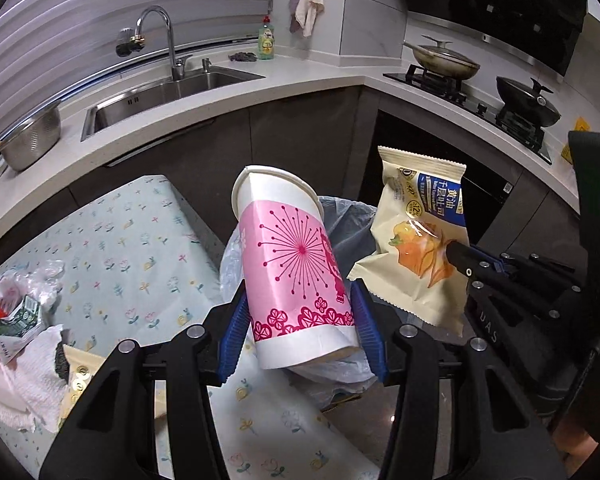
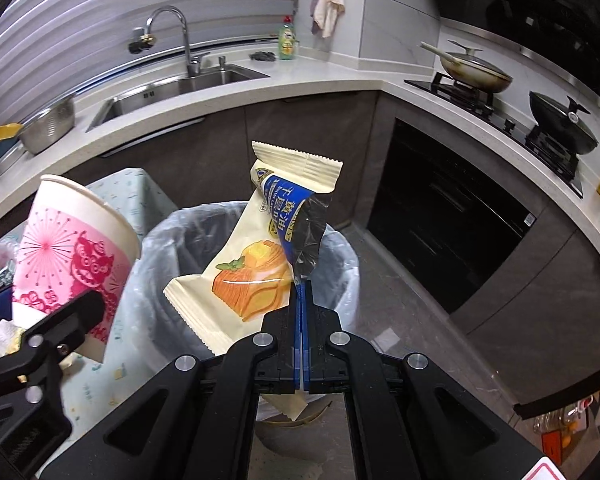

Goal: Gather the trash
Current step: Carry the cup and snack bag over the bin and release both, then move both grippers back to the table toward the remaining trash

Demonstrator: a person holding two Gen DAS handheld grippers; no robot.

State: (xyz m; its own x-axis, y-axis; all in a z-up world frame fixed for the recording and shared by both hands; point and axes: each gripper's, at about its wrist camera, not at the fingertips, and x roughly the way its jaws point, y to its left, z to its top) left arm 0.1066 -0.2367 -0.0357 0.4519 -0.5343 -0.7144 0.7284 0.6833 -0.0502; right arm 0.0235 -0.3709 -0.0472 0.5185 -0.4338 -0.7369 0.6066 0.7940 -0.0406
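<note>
1. Left gripper (image 1: 300, 322): blue pads clamp the lower body of a pink-and-white paper cup (image 1: 296, 268) from both sides; cup is tilted, its open rim points away from the camera and up-left; in the right wrist view the same cup (image 2: 74, 256) sits at far left, with the left gripper's black finger across its lower part.
2. Right gripper (image 2: 301, 320): jaws fully closed, pads pinching the edge of a cream bread wrapper (image 2: 256, 256) with blue label and orange pastry print; wrapper stands up from the jaws, crumpled at the top right; from the left wrist view the wrapper (image 1: 416, 236) hangs at right, with the right gripper (image 1: 454, 250) reaching in from the right edge.
3. Trash bin (image 2: 340, 264) with clear plastic liner lies directly behind and below the wrapper; cup is just beside the bin's left rim; in the left wrist view the liner rim (image 1: 352, 216) shows between cup and wrapper.
4. Table with floral cloth (image 1: 132, 240) to the left of the bin; on its near-left part: crumpled paper towel (image 1: 32, 376), small squashed carton (image 1: 14, 326), clear plastic wrap (image 1: 40, 276).
5. Background: counter with steel sink (image 1: 168, 94), faucet (image 1: 160, 36), green dish soap bottle (image 1: 266, 40), metal colander (image 1: 32, 136); gas hob at right with lidded pan (image 1: 444, 62) and black wok (image 1: 528, 100).
</note>
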